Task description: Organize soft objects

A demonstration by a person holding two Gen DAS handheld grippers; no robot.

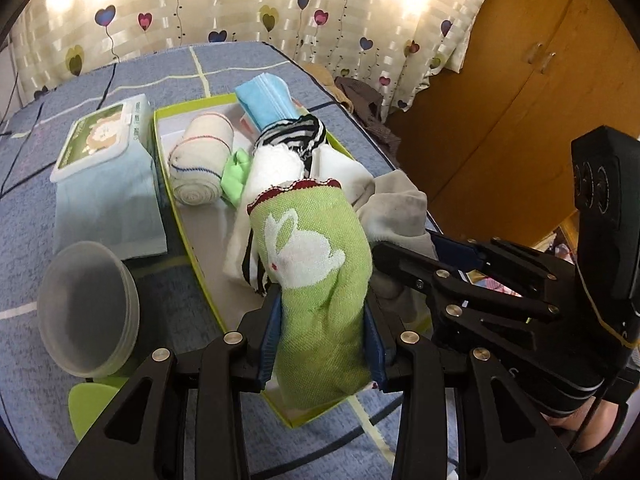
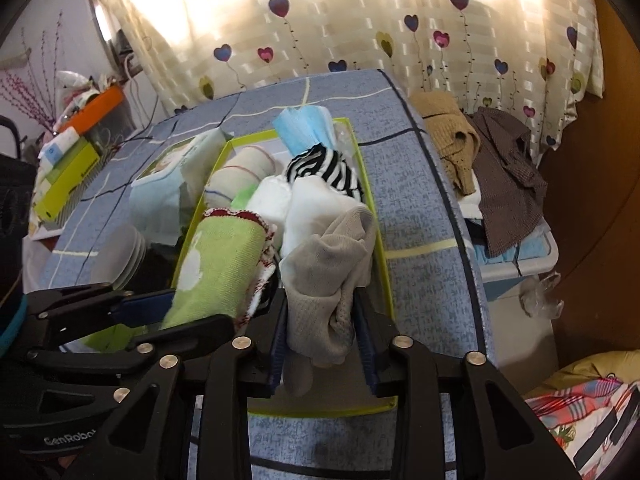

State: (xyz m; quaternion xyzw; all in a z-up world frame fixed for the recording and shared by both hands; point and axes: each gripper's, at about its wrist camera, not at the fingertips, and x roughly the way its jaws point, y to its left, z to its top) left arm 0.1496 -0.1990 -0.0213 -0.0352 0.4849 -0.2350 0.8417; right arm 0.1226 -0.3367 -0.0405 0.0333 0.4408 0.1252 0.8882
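Observation:
My left gripper is shut on a rolled green towel with a white rabbit, held over the near end of a shallow green-rimmed box. My right gripper is shut on a crumpled grey sock just to the right of the towel, over the same box. The box holds a rolled bandage, a black-and-white striped cloth, white cloths, a light green scrap and blue face masks.
A wet-wipes pack on a pale blue cloth lies left of the box, with stacked clear bowls nearer. The blue tablecloth's right edge drops to clothes on a bin. A wooden cabinet stands right.

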